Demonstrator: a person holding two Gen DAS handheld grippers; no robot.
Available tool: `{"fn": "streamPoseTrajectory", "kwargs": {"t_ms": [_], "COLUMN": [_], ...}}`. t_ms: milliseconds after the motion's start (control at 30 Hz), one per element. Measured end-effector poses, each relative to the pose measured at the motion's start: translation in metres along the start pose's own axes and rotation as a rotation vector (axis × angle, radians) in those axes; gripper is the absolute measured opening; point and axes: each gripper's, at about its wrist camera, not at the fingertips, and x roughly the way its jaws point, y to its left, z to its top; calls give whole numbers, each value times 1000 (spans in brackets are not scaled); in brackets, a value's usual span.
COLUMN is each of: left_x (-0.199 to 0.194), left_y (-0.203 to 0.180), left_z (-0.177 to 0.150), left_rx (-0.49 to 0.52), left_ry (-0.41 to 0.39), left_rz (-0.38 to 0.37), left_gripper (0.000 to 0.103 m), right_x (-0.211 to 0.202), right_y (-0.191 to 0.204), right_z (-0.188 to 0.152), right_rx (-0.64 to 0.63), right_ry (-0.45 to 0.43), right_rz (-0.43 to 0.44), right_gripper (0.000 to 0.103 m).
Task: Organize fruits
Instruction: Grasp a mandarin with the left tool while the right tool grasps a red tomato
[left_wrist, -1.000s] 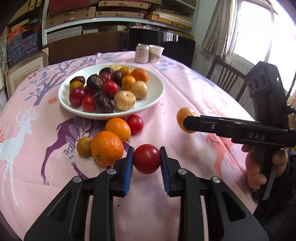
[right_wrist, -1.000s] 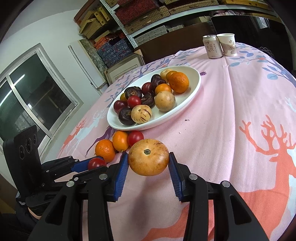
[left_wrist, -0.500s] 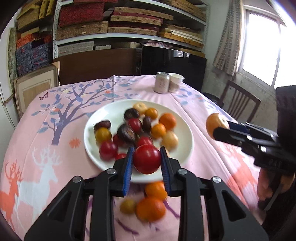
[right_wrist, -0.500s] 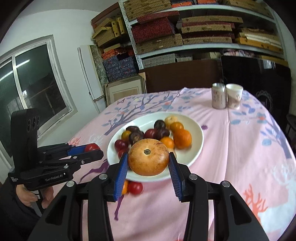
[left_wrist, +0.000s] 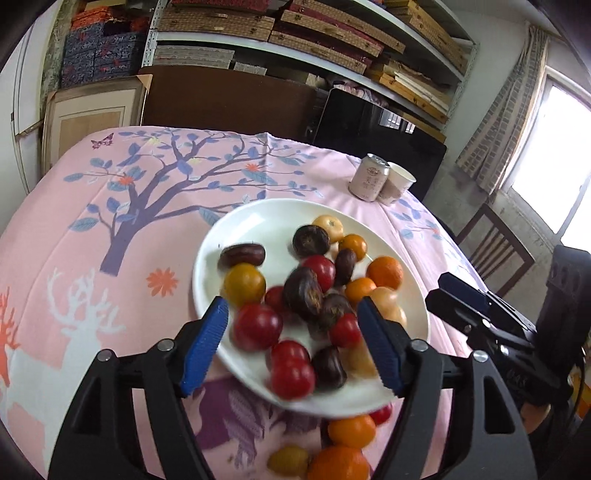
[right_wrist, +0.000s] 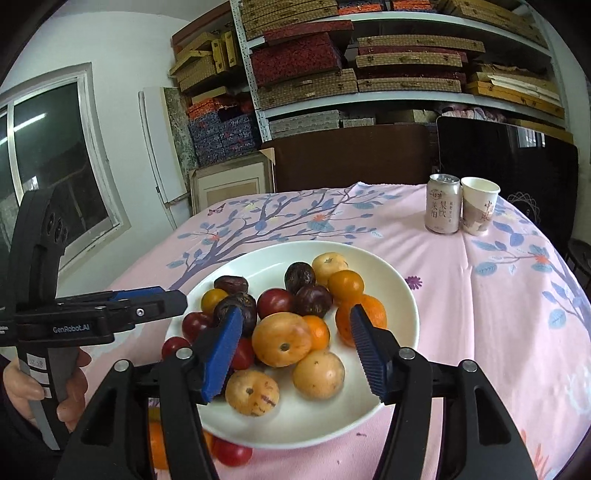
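Observation:
A white plate on the pink tablecloth holds several red, orange, yellow and dark fruits. My left gripper is open and empty above the plate's near edge; a blurred red tomato lies on the plate between its fingers. My right gripper is open and empty above the plate; an orange-yellow round fruit rests on the pile between its fingers. The left gripper also shows in the right wrist view, at the plate's left rim.
Loose fruits lie on the cloth in front of the plate: oranges, a small yellow fruit, a red tomato. A can and a paper cup stand at the far right. Shelves and a chair surround the table.
Both grippers moved over the plate and opened. The left one let go of the red tomato, the right one let go of the orange-yellow fruit; both fruits now lie on the plate.

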Motion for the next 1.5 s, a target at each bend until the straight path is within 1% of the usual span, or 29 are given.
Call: {"fn": "streamPoseTrajectory", "kwargs": {"t_ms": [67,167,200,267,333,400,500,567,600,633,700,733,800,867,933,967,1033,1067,1100,1167,1200,1267,1367,1433,1500], "left_x": [-15,-35,-39,-43,-40,-33,-17,-14,-13,-15,-17,-19,-28,-42,-58,-62,-65,-65,-62,-59,-58,-58,-59,-57,-55], "left_y": [-4,-22,-31,-45,-59,-67,-65,-70,-73,-75,-73,-70,-57,-41,-20,-9,3,7,9,8,5,0,-3,-3,-2], "left_z": [-16,-52,-66,-90,-107,-114,-116,-118,-120,-122,-121,-118,-111,-101,-90,-86,-80,-78,-77,-78,-78,-80,-83,-82,-82], "left_rx": [36,181,243,336,411,453,454,479,497,504,487,461,379,285,172,123,69,56,50,64,80,104,124,124,118], "left_ry": [2,25,37,50,65,75,104,102,99,98,93,87,57,-7,-79,-104,-124,-120,-108,-85,-78,-79,-78,-71,-62], "left_rz": [0,40,61,90,105,136,142,160,160,141,114,91,42,18,12,24,44,45,46,53,49,43,32,30,33], "left_gripper": [72,73,73,73,64,55,55,55,51,44,44,44,44,44,44,44,44,44,44,44,45,45,45,45,45], "right_x": [-10,-24,-27,-33,-38,-40,-43,-45,-45,-45,-44,-43,-41,-40,-40,-40,-40,-39,-35,-23,-17,-6,0,3,5], "right_y": [4,12,12,12,11,9,8,6,4,1,-2,-3,-1,5,15,24,46,58,69,80,79,67,49,47,55], "right_z": [-12,-35,-41,-48,-52,-56,-61,-64,-66,-66,-66,-67,-68,-70,-71,-72,-74,-77,-78,-79,-77,-74,-72,-72,-71], "right_rx": [-16,-59,-58,-50,-43,-29,-26,-19,-11,0,17,20,13,-9,-40,-65,-139,-187,-238,-282,-271,-207,-120,-107,-136], "right_ry": [30,61,71,75,70,71,78,84,86,90,99,106,124,141,148,153,158,163,172,202,222,258,287,296,286], "right_rz": [9,7,7,4,-8,-18,-28,-30,-31,-30,-23,-20,-3,25,52,75,101,100,79,24,5,-22,-29,-14,-9], "right_gripper": [61,61,61,61,61,61,61,61,61,62,62,61,62,61,62,62,61,59,57,51,49,45,43,43,43]}}
